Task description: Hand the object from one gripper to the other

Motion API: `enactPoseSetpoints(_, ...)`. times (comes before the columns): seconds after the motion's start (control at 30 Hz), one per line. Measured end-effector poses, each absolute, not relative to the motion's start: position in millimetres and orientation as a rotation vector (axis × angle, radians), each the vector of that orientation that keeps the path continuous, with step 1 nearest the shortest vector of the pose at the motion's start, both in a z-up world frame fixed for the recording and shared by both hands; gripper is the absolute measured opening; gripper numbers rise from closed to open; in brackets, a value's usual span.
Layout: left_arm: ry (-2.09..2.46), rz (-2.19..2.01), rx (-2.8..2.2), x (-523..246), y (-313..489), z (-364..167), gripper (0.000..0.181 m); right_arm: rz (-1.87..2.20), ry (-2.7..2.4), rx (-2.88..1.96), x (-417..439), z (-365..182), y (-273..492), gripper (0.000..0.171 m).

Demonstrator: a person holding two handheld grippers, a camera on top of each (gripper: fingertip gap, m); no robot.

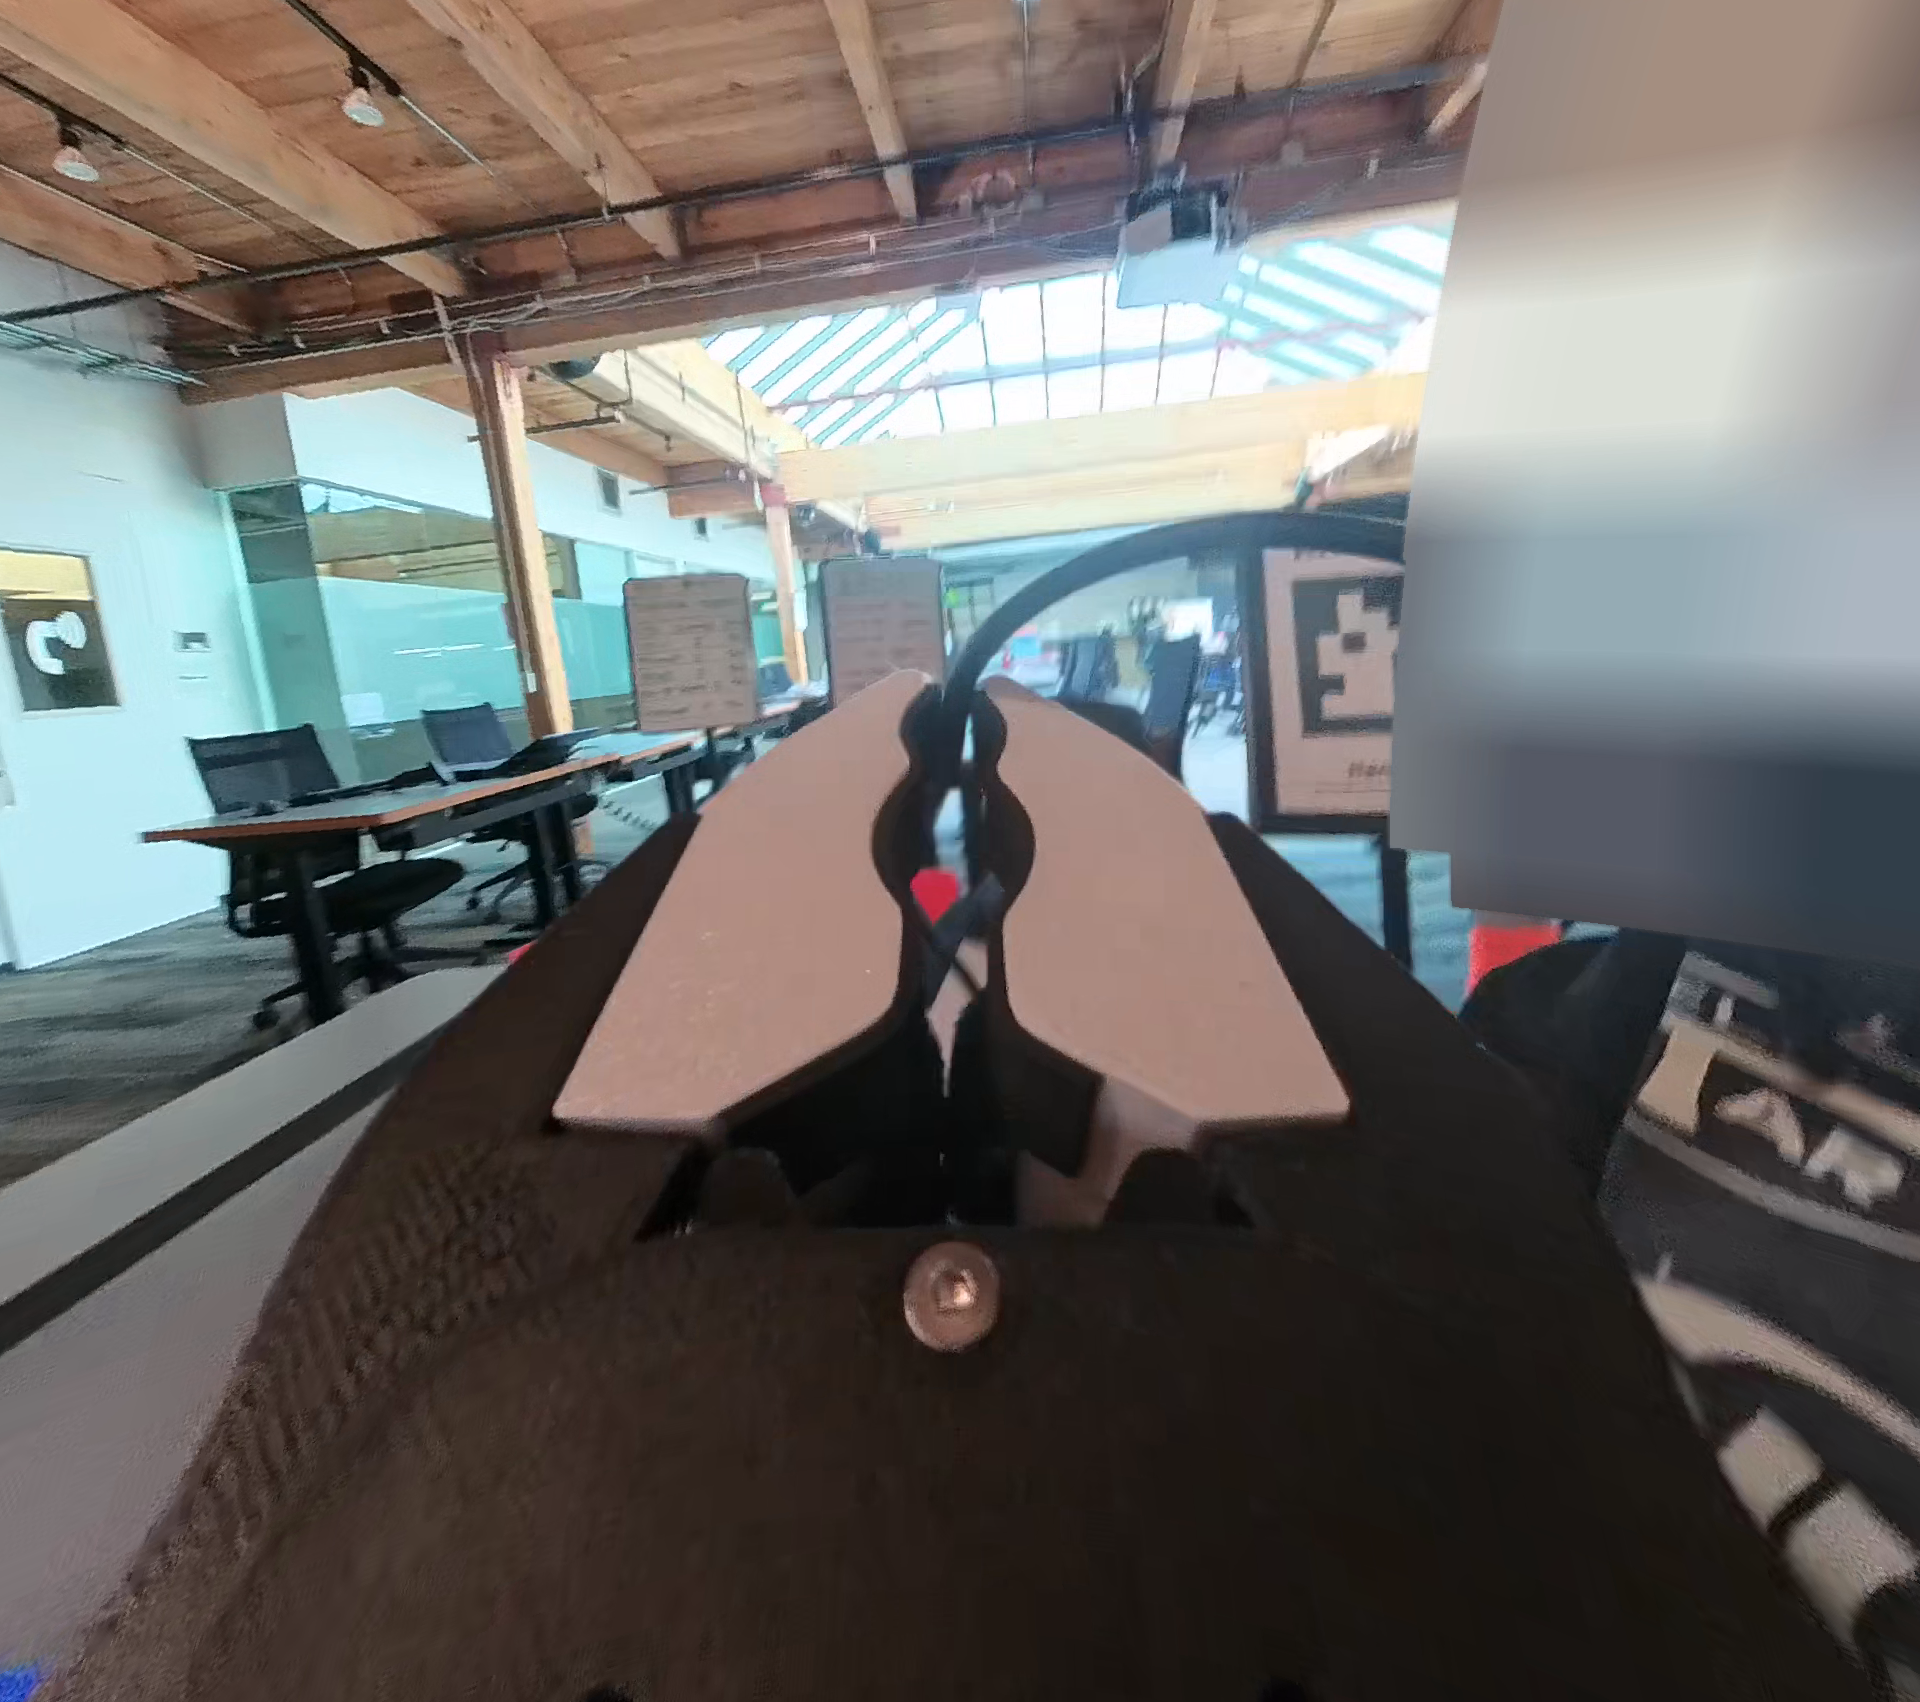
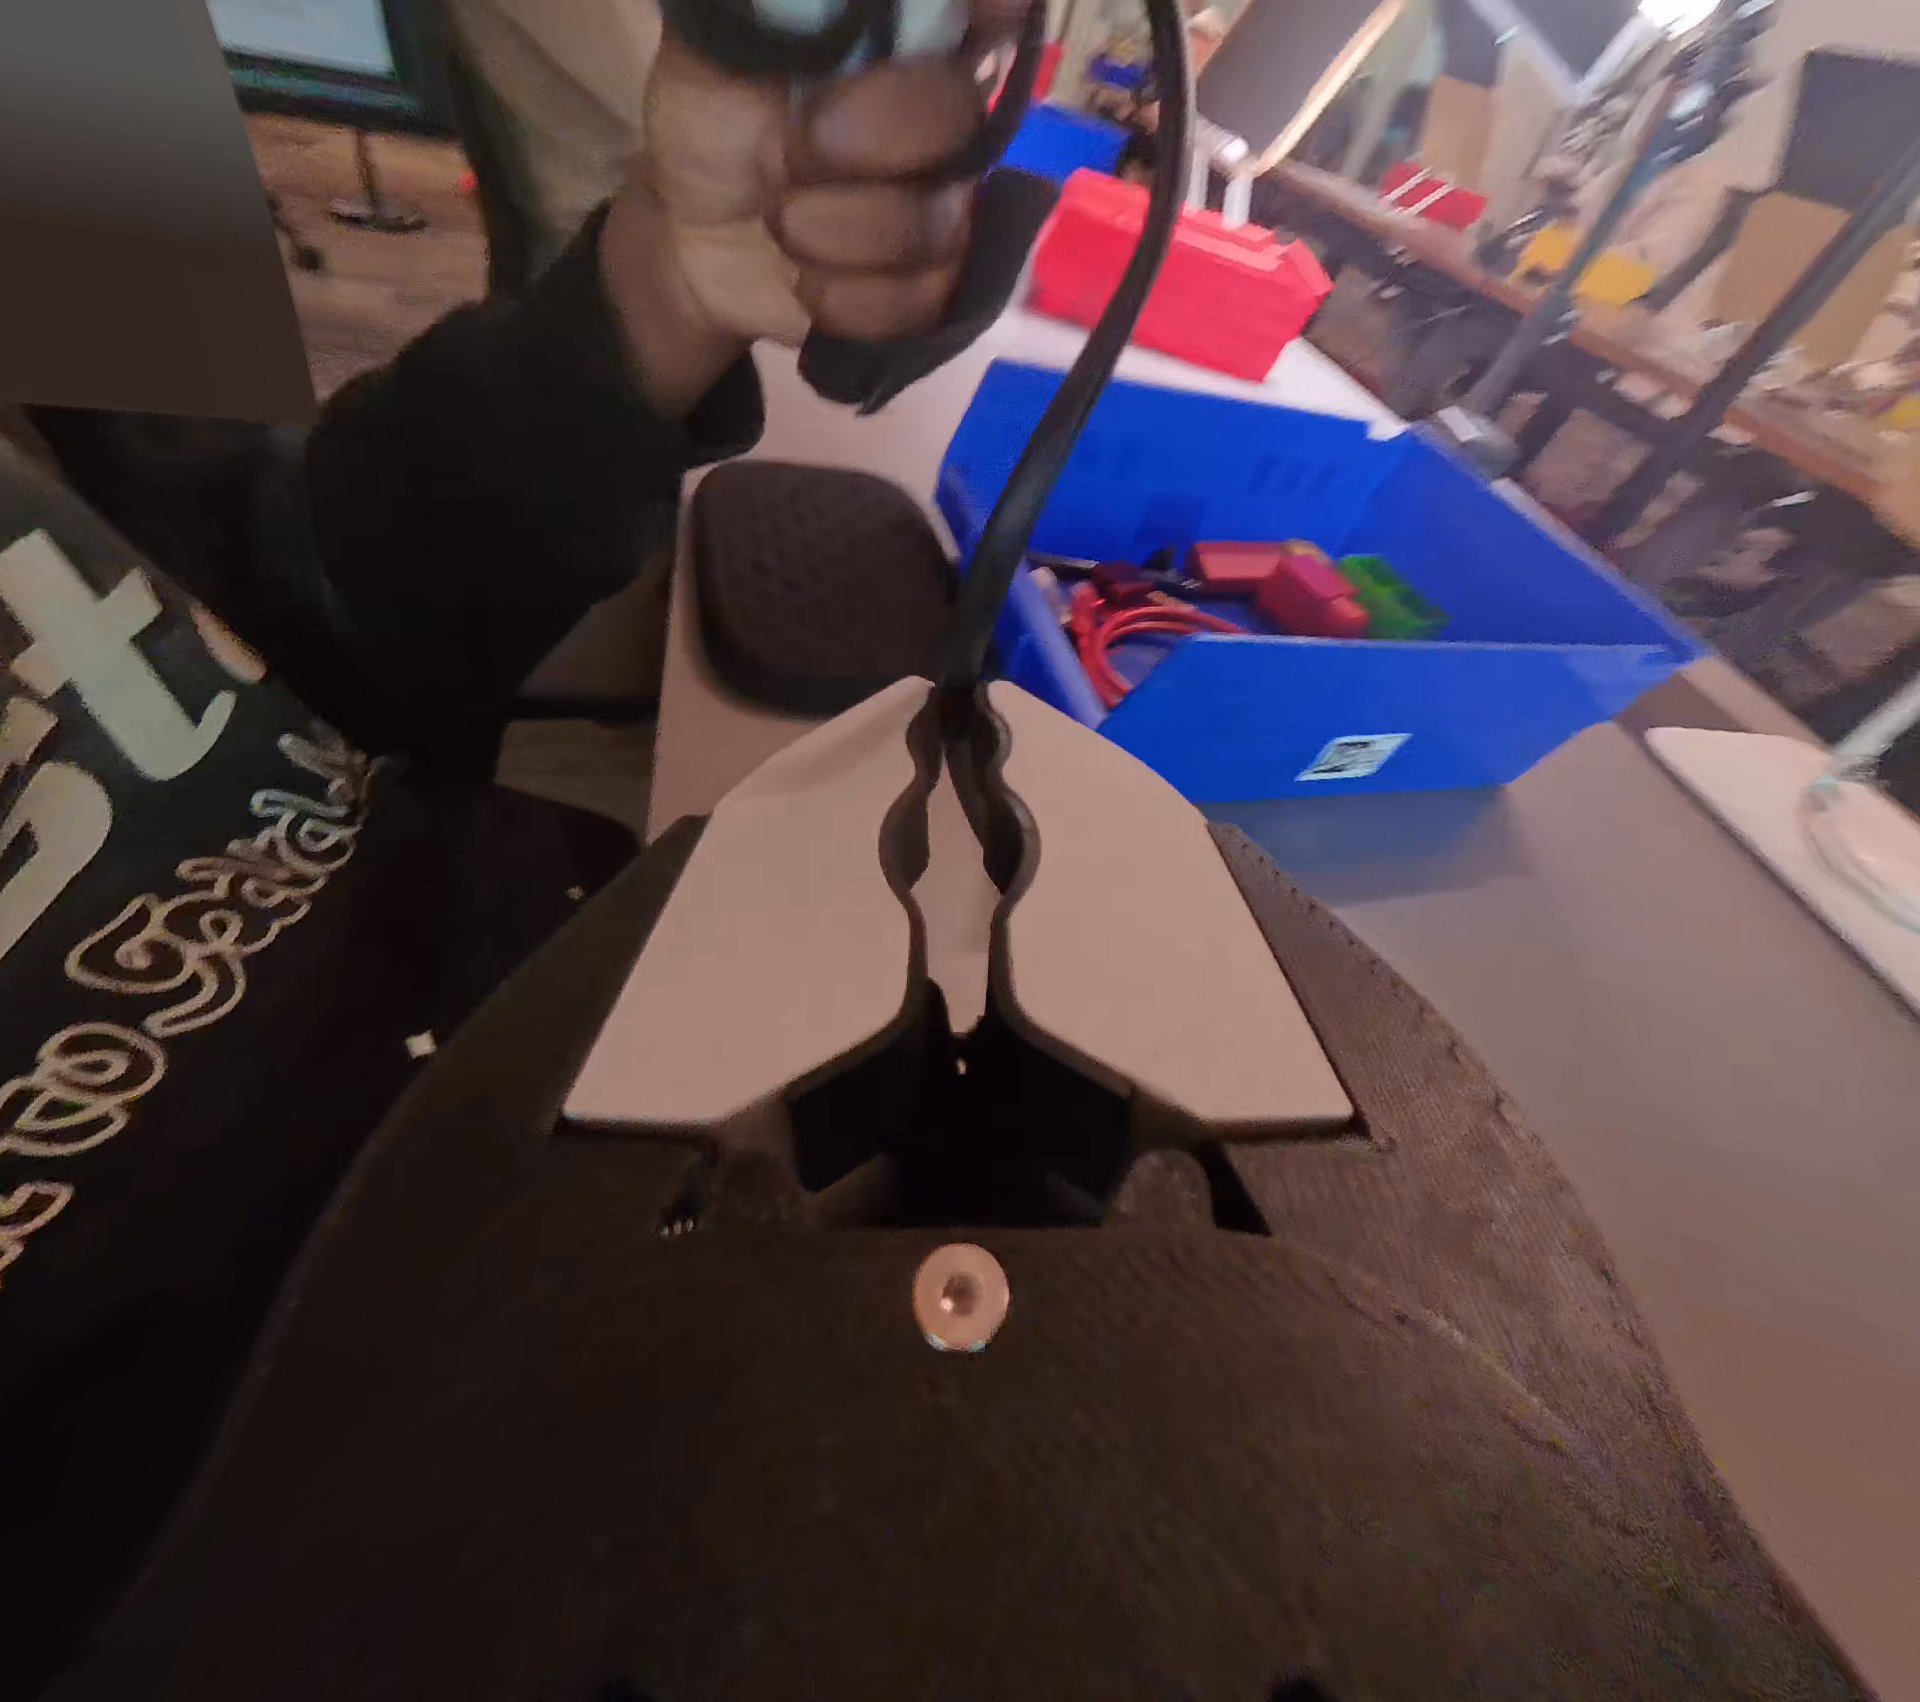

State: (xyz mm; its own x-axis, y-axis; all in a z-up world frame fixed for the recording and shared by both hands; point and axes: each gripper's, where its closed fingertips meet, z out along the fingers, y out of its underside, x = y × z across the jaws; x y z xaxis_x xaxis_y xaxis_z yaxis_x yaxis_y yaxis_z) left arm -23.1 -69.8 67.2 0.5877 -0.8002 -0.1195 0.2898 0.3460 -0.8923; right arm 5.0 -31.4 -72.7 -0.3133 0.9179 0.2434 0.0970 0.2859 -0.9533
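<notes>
Black cable [image 2: 1081, 364], thin, round and rubbery, is the thing both tools have hold of, and it hangs in the air above the desk rather than lying on it. In the left wrist view the left gripper [image 1: 954, 696] has its two flat, matte grey fingers [image 1: 769, 904] pressed almost together, their wavy black inner edges pinching the cable near the tips; from there the cable arcs up and to the right in a smooth half-loop [image 1: 1091, 556] toward a card with a black-and-white square marker [image 1: 1340, 665]. Behind stand wooden-topped office desks [image 1: 416, 805] with dark mesh chairs, under a plank ceiling with timber beams.

In the right wrist view a hand [image 2: 800, 218] in a black sleeve grips a dark handle at the upper left, motion-blurred. The right gripper [image 2: 961, 696] is likewise nearly closed, its grey fingers [image 2: 1132, 914] clamping the cable at the tips, with strands running down the scalloped gap between them. The cable rises from the pinch in an S-curve toward the top edge. Right of it, on the grey desk [image 2: 1558, 977], sits a blue plastic bin [image 2: 1351, 717] with straight walls, holding red cords and small red, magenta and green blocks. A red plastic box [image 2: 1174, 281] stands beyond it, toward the far edge.
</notes>
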Motion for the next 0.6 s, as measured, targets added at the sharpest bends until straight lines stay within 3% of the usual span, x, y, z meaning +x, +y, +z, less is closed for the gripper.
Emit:
enactPoseSetpoints(0.03, 0.681, -0.715, -1.005, -27, -70, 59, 0.008, 1.130, -1.600, -0.944, 9, -61, -25, 0.005)
enactPoseSetpoints(0.13, 0.865, -0.497, -1.195, -45, -61, 18, 0.027, 1.122, -1.460, -0.927, 23, -17, -7, 0.005)
enactPoseSetpoints(0.27, 0.777, -0.213, -1.400, -94, -38, -5, 0.031, 0.998, -1.426, -0.892, 29, 32, 14, 0.005)
enactPoseSetpoints(0.6, 0.515, -0.257, -1.142, -126, -63, 53, 0.025, 0.608, -1.415, -0.789, 26, 154, 50, 0.004)
